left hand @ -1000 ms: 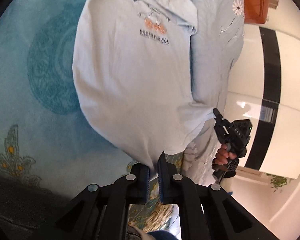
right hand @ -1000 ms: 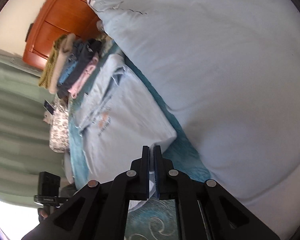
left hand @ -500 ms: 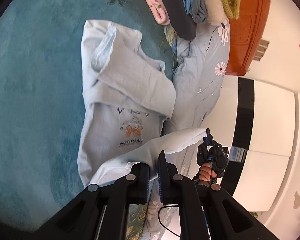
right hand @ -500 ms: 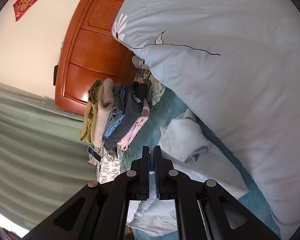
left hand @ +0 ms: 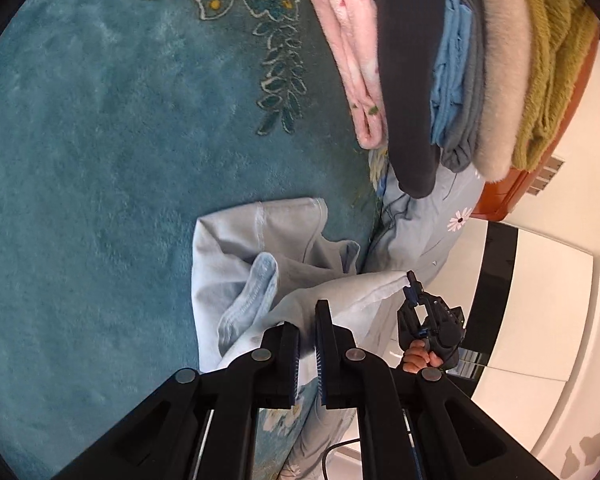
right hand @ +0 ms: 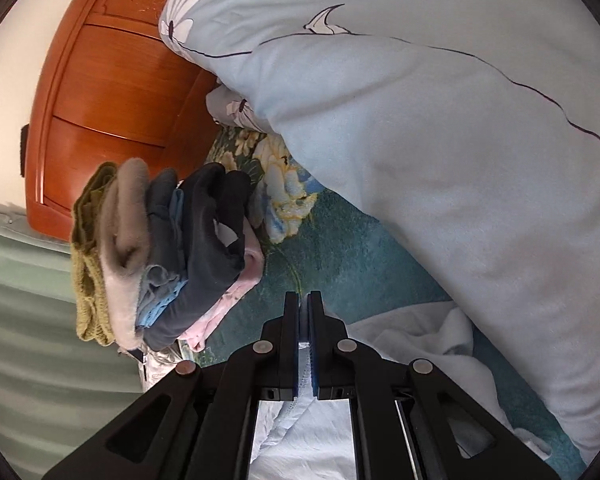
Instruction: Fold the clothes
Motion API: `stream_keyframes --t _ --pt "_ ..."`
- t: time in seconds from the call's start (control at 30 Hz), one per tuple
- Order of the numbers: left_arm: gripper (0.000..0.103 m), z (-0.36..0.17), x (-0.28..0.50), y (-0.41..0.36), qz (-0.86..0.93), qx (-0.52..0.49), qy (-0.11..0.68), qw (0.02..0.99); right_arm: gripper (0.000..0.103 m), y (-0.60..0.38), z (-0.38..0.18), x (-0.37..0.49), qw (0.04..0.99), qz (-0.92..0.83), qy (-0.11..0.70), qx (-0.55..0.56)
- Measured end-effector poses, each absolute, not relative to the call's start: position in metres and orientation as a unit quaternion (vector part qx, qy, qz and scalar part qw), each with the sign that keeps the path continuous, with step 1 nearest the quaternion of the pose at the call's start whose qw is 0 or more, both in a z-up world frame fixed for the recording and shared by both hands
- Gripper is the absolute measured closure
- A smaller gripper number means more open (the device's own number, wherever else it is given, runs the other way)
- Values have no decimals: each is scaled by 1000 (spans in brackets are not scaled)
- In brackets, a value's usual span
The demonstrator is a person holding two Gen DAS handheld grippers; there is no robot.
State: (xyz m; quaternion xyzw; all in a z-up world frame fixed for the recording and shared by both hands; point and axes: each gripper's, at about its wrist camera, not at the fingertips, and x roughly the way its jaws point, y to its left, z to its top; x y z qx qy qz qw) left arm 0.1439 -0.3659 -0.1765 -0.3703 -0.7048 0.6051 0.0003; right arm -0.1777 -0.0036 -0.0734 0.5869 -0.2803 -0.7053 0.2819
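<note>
The left gripper [left hand: 307, 344] is pinching the hem of the pale blue shirt [left hand: 236, 248] between its fingers, low in the frame. The right gripper [right hand: 304, 320] is clamping the same hem, fingers almost together on the cloth. The shirt is lying partly folded over on the teal blanket [left hand: 100, 160], at lower centre. A stack of folded clothes [left hand: 452, 60] is sitting at upper right. A pale blue quilt [right hand: 440, 140] is filling the right wrist view's upper right.
</note>
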Motion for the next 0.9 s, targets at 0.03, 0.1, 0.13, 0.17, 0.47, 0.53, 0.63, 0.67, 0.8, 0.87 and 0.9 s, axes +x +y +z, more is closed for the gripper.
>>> stream_keyframes --t 0.03,0.1,0.13,0.17,0.47,0.53,0.63,0.67,0.8,0.87,0.9 --pt "94 -182 143 -368 598 -366 -713 0 99 -7 -78 -180 275 -705 -277 592" --pt "93 -189 145 -371 588 -359 -725 -2 99 -14 -86 -183 261 -707 -264 602" --pt "93 -192 145 -372 585 -355 -729 -3 99 -17 -91 -185 254 -708 -257 607" --pt "92 -192 146 -373 588 -355 -727 -3 99 -17 -90 -186 254 -711 -255 604" --pt "53 -157 163 -392 650 -296 -699 -30 93 -13 -83 -191 248 -739 -239 579" --pt "52 -150 161 -386 669 -329 -666 -42 92 -8 -79 -187 254 -740 -235 577" --pt "51 -144 164 -368 692 -371 -617 -57 91 5 -75 -172 270 -739 -222 576" --pt "51 -148 169 -357 692 -378 -612 -58 90 12 -75 -162 274 -740 -214 576" --pt "49 -160 188 -316 693 -407 -592 -60 78 43 -77 -117 282 -746 -169 578" --pt "49 -170 193 -294 683 -428 -589 -58 74 65 -82 -92 275 -754 -146 578" --pt "49 -174 194 -284 680 -439 -584 -57 72 78 -87 -81 265 -754 -148 582"
